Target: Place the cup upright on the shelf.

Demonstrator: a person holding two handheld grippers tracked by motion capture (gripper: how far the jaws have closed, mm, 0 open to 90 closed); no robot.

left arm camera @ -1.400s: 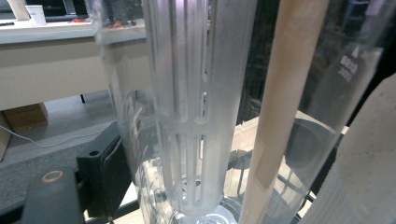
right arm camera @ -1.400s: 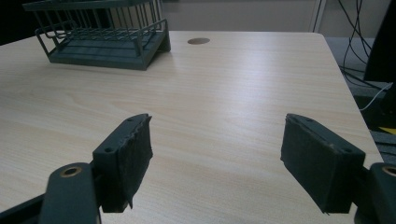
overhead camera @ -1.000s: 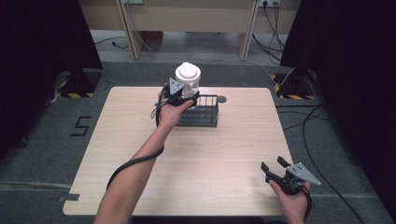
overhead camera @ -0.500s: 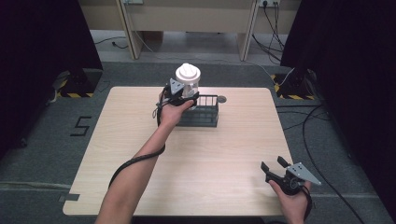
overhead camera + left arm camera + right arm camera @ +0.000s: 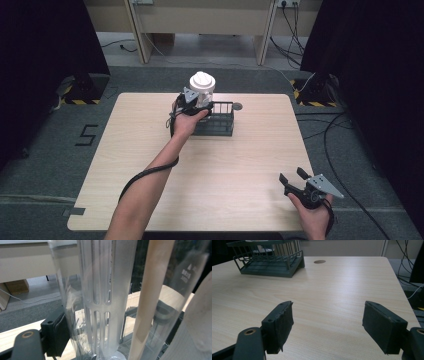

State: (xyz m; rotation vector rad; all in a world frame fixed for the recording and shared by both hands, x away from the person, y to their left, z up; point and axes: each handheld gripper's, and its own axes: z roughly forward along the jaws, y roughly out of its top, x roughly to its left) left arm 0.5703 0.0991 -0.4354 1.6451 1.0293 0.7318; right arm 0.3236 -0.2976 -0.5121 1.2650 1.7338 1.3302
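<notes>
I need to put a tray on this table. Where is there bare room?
Bare: the table's left side and the middle, between the rack and the right gripper. Crowded: the far edge, where the left gripper holds the jar at the rack.

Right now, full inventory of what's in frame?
clear jug with white lid: 1, transparent plastic with a slotted inner tube, at the rack's left end, between the left gripper's jaws
wire rack: 1, dark grey, far middle of table
table: 1, light wood, with a round hole by the rack
left gripper: 1, black, closed on the jug
right gripper: 1, black, jaws open, over the table's near right corner
forearms: 2, coming in from the bottom edge
</notes>
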